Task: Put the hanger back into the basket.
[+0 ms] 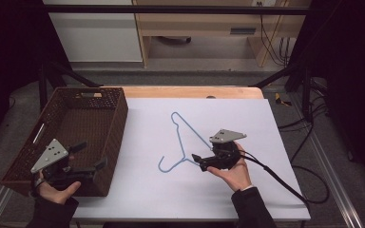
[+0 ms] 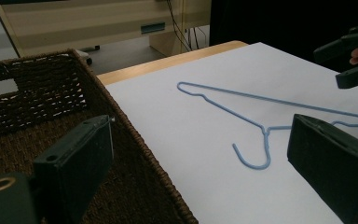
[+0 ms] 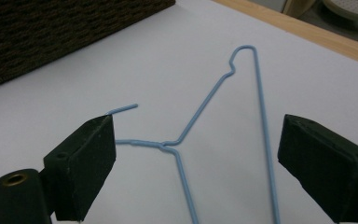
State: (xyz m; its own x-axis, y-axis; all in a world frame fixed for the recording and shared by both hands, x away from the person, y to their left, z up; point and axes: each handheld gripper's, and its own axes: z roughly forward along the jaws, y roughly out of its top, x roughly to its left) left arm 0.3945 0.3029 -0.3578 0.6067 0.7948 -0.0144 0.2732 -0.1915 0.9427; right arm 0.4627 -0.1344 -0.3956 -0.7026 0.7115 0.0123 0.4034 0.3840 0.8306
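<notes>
Hands: two hands come in from the near edge of the bench, each holding a tool.
Left tool (image 1: 89, 156): it hovers over the near right corner of the basket. Its jaws are wide apart and hold nothing.
Right tool (image 1: 197, 160): it is low over the sheet, just right of the hanger. In the right gripper view its jaws stand wide, one on each side of the hanger's neck and long bar. They hold nothing yet.
Hanger (image 1: 186, 138): thin blue wire. It lies flat on the sheet, near the middle of the bench.
Hook: the hook end curls at the near left. The twisted neck sits just in front of the right tool.
Long way: the long bar runs from near the right tool up and away to the far left tip.
Nearer tool: the right one is much closer. The left one is well apart from the hanger, with the basket wall between.
Next move, my guess: the right tool could slide forward a little and close on the neck. The wire is thin and flat on the sheet, so it may slip.
Basket (image 1: 116, 124): dark brown and woven, on the left side of the bench. It looks empty.
Sheet (image 1: 237, 114): white, and it covers most of the bench.
Far side: wooden furniture and cables stand behind the bench.
</notes>
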